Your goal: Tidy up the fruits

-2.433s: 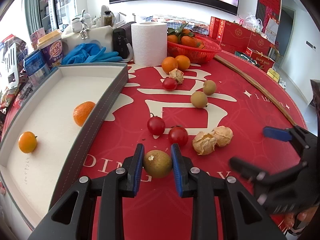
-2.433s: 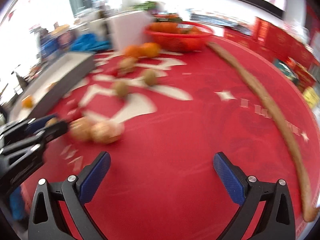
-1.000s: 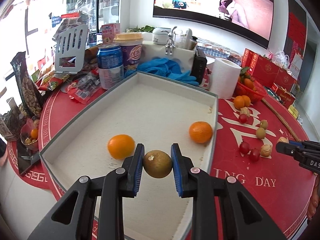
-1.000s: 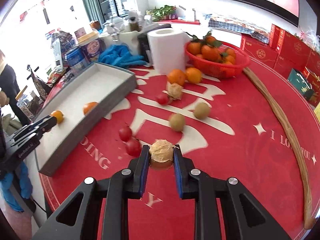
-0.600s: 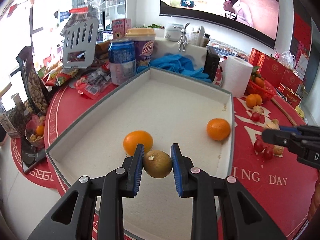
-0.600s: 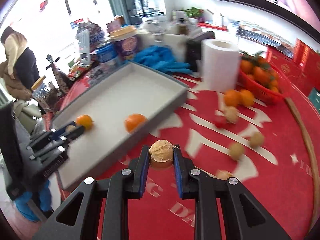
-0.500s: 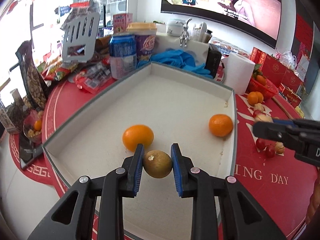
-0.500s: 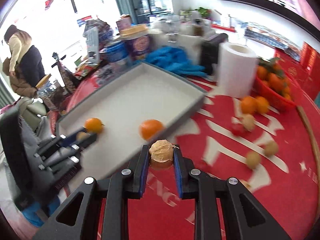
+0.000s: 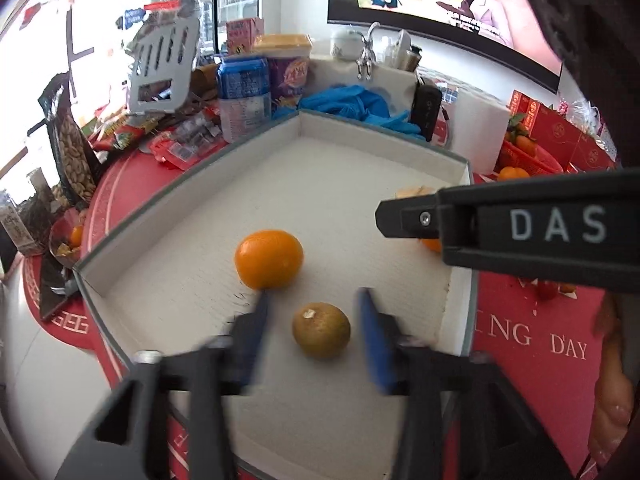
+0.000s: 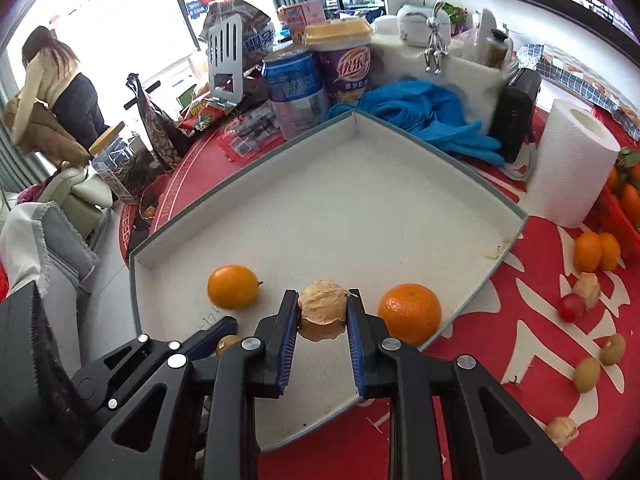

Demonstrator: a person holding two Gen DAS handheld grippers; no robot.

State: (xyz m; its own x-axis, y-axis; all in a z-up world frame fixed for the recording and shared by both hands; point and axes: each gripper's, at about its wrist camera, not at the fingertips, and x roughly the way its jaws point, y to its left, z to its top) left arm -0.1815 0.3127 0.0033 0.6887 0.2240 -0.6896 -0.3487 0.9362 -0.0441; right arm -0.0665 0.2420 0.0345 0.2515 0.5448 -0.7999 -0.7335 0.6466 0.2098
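A grey-rimmed white tray [image 9: 360,184] lies on the red table. My left gripper [image 9: 316,336] is open, its blue pads apart on both sides of a brown-green round fruit [image 9: 321,336] that rests on the tray floor. An orange [image 9: 269,259] lies just beyond it. My right gripper [image 10: 322,320] is shut on a papery husked fruit [image 10: 322,310] and holds it over the tray [image 10: 360,208], between an orange [image 10: 233,286] and a tangerine [image 10: 410,312]. The right gripper's black arm [image 9: 520,232] crosses the left wrist view.
Loose fruits lie on the red cloth to the right: two oranges [image 10: 596,251], a cherry tomato [image 10: 571,307], brown round fruits [image 10: 587,374], husked fruits [image 10: 562,432]. A paper roll [image 10: 572,176], red basket [image 10: 624,208], cans, blue gloves [image 10: 424,116] and snacks crowd behind the tray.
My left gripper has opened and let the brown-green fruit down onto the tray floor. My right gripper has carried the husked fruit from the red cloth to above the tray.
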